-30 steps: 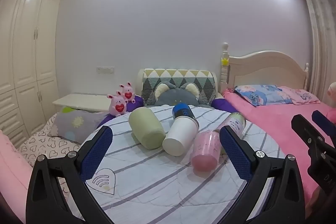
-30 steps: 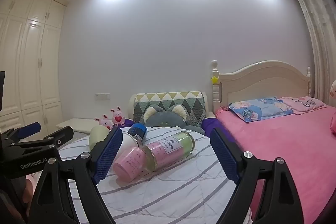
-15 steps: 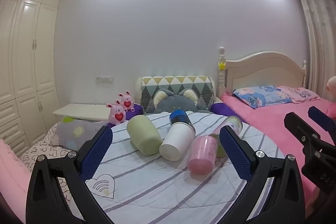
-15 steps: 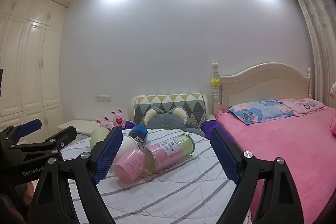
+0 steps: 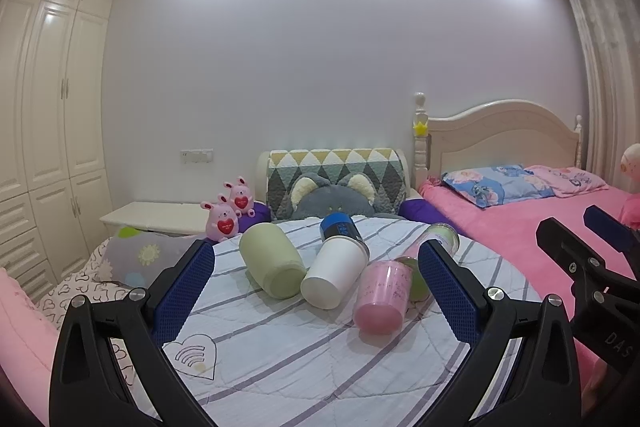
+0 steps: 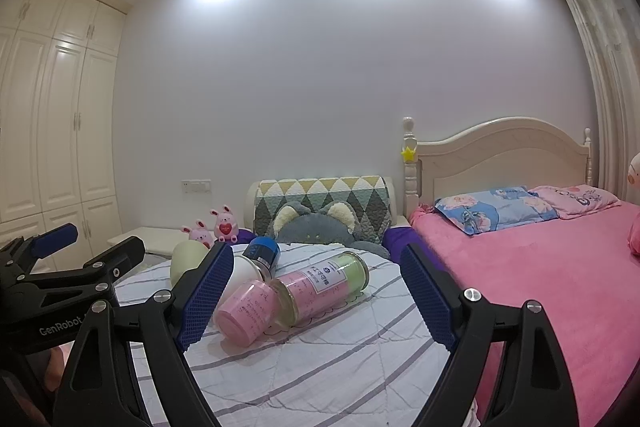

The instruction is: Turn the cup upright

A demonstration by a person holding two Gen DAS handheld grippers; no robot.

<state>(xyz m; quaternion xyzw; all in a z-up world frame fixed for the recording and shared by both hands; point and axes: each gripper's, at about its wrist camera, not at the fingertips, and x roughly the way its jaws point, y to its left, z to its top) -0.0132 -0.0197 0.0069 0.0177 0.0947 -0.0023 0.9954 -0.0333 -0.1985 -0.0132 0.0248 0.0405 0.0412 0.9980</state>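
Several cups lie on their sides on a striped round table [image 5: 304, 367]: a green cup [image 5: 274, 265], a white paper cup [image 5: 336, 277] with a blue cup [image 5: 340, 227] behind it, a pink cup [image 5: 382, 301], and a glass bottle [image 5: 438, 239]. My left gripper [image 5: 316, 295] is open and empty, just short of the cups. My right gripper [image 6: 316, 295] is open and empty, with the pink cup [image 6: 246, 311] and the bottle [image 6: 324, 281] between its fingers' lines of sight. The right gripper also shows at the right of the left wrist view [image 5: 592, 251].
A pink bed [image 6: 560, 267] with pillows lies to the right. A grey cushion [image 5: 332, 199] and patterned headrest stand behind the table. Pink toy rabbits [image 5: 228, 215] sit at back left, next to a white shelf and wardrobe [image 5: 48, 127].
Both grippers have tilted up slightly, so the cups sit lower in view. The cups have not moved. Both grippers stay open.
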